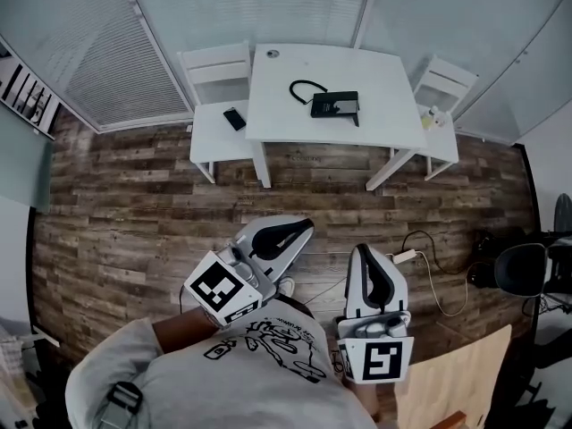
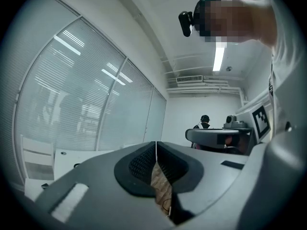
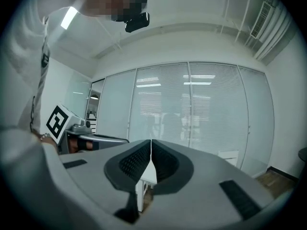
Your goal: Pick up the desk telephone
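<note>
A black desk telephone (image 1: 335,105) with a curled cord lies on the white table (image 1: 295,123) at the far side of the room in the head view. Both grippers are held close to my body, far from the table. My left gripper (image 1: 306,227) is shut and empty, its jaws touching at the tip (image 2: 156,143). My right gripper (image 1: 371,254) is shut too, with nothing between its jaws (image 3: 151,142). Neither gripper view shows the phone; each looks level at the blinds and glass walls.
Two white chairs flank the table, the left chair (image 1: 214,123) carrying a small dark phone (image 1: 234,118), the right chair (image 1: 438,114) holding small items. A white cable (image 1: 438,280) trails over the wooden floor at right. A black office chair (image 1: 527,266) stands far right.
</note>
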`<state>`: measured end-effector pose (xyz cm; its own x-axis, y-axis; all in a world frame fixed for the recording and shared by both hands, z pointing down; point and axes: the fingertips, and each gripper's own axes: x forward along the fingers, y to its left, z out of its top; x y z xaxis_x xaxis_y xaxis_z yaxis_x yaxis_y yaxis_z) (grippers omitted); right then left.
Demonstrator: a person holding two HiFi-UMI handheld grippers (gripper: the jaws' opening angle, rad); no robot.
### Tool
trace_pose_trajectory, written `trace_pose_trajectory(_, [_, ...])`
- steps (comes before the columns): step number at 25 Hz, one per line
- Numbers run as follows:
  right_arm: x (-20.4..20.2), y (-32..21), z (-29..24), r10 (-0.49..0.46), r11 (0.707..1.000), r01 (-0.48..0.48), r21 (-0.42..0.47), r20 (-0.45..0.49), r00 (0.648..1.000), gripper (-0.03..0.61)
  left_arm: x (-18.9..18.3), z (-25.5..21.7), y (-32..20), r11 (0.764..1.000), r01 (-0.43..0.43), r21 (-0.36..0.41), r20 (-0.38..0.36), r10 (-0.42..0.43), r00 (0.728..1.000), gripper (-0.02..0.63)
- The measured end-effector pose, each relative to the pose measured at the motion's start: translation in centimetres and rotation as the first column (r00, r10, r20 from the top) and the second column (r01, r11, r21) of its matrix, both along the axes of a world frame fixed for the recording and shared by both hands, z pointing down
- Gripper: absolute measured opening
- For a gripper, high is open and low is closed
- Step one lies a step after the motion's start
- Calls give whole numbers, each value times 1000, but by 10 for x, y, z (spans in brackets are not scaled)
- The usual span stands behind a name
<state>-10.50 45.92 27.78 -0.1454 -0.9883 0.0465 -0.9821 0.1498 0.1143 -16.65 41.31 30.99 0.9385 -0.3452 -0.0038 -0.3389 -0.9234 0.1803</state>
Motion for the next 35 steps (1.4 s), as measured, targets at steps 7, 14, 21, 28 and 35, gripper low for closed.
trace_pose_trajectory(7, [12,-36,4,3,1000,-3,3,-1,1000,6,14,6,-37,1000,-6,-8,-18,6,1000,9])
trace_pose_trajectory(14, [25,-106,-1,-9,1000,9,0,5,1000,6,26,-5,-102,1000,-3,3,-30,3,1000,9])
trace_pose_trajectory(21, [23,-194,-10,-24,1000,24,6,-16,1000,6,25,-7,-189,1000,2,0,-38,-2,999,9])
trace_pose_trajectory(28, [16,-266,-16,-29,1000,29,8,-26,999,6,17,-8,-262,1000,9,-1,-37,-9,999,9])
trace_pose_trajectory(35, [19,-303,-3,-20,999,20,-26,-11,1000,6,18,3,-301,1000,3,-26,-21,-3,1000,9])
